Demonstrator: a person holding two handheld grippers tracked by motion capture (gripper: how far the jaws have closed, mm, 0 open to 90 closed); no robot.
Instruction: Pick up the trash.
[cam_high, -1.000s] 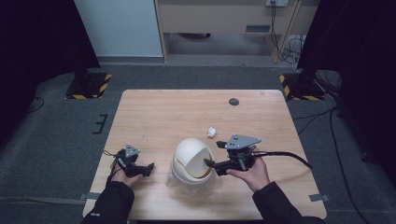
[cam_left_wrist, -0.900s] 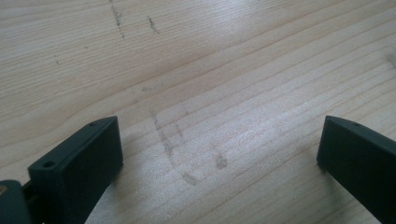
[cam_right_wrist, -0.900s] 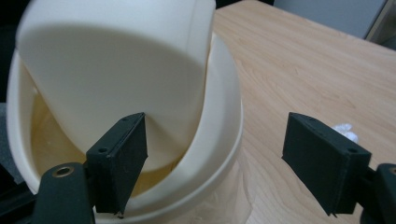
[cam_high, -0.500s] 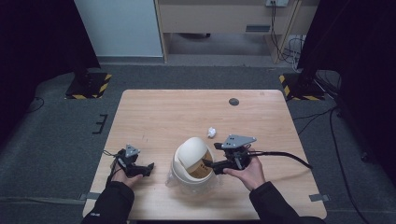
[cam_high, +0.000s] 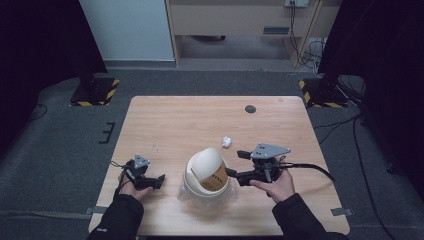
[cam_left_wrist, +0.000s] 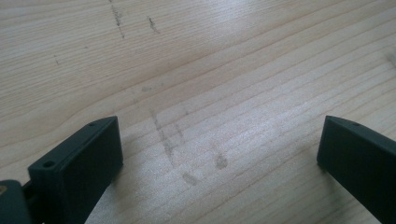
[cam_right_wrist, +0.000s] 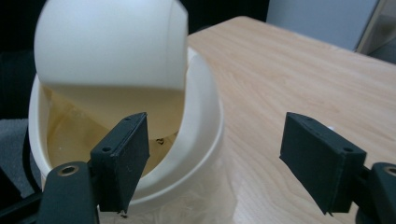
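We note a small crumpled white scrap (cam_high: 227, 141) at frame centre on the wooden table (cam_high: 175, 125), a dark round disc (cam_high: 250, 109) above it near the far edge, and yellow-black striped bases (cam_high: 95, 92) (upper left, on grey floor).

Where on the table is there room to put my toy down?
The far half of the table is bare, save a dark disc. It is crowded near the bin, paper ball and both grippers.
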